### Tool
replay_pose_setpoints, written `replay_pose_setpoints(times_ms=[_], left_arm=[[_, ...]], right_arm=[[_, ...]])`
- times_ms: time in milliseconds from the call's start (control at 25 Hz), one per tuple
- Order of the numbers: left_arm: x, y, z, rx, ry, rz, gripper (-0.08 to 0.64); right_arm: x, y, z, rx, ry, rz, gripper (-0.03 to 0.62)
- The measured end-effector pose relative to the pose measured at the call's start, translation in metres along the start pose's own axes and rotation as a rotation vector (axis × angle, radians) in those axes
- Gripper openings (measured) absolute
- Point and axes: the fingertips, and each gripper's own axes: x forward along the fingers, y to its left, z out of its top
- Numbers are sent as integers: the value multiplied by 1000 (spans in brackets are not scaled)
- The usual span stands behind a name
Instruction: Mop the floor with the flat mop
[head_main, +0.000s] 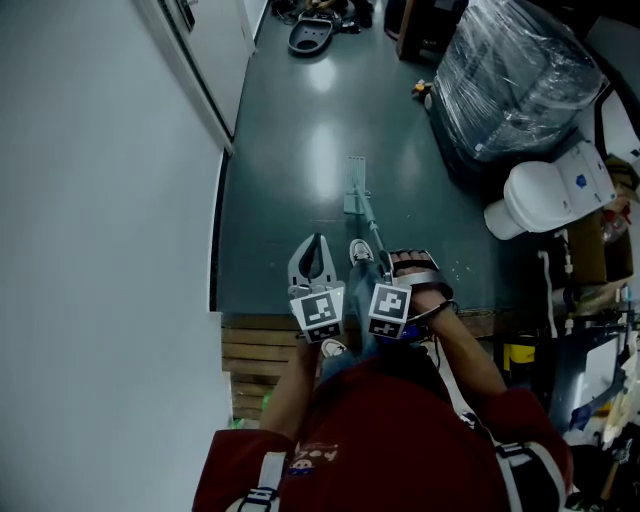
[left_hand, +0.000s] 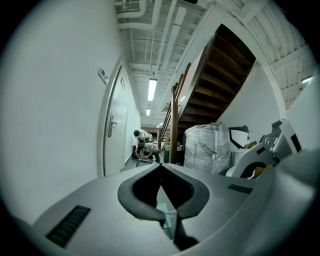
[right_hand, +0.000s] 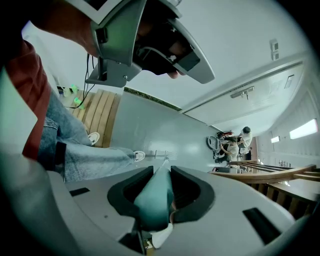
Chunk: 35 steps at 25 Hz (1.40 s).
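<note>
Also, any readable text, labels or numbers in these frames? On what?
No text can be read in any view.
Print on the red shirt: blurred, unreadable.
Blue label on the white toilet: too small to read.
Marker cubes: square patterns only, no words.

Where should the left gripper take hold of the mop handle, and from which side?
Probably grip the bare shaft of the mop handle just ahead of the right gripper, coming from its left, where the left gripper hangs; the thin pole slants forward.
</note>
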Motion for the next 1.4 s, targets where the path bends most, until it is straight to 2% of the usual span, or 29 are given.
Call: replay_pose_setpoints(times_ms=[160, 400, 680, 1400], left_arm=[[14, 3, -1, 28, 1, -1, 15], [35, 10, -2, 17, -12, -6, 15], [70, 14, -1, 31, -18, -15, 15], [161, 22, -5, 45, -6, -33, 15]], right_arm=[[11, -12, 1, 8, -4, 2, 117], [34, -32, -2, -7, 28, -25, 117], [60, -61, 2, 16, -14, -28, 117], [139, -137, -18, 14, 0, -36, 117]])
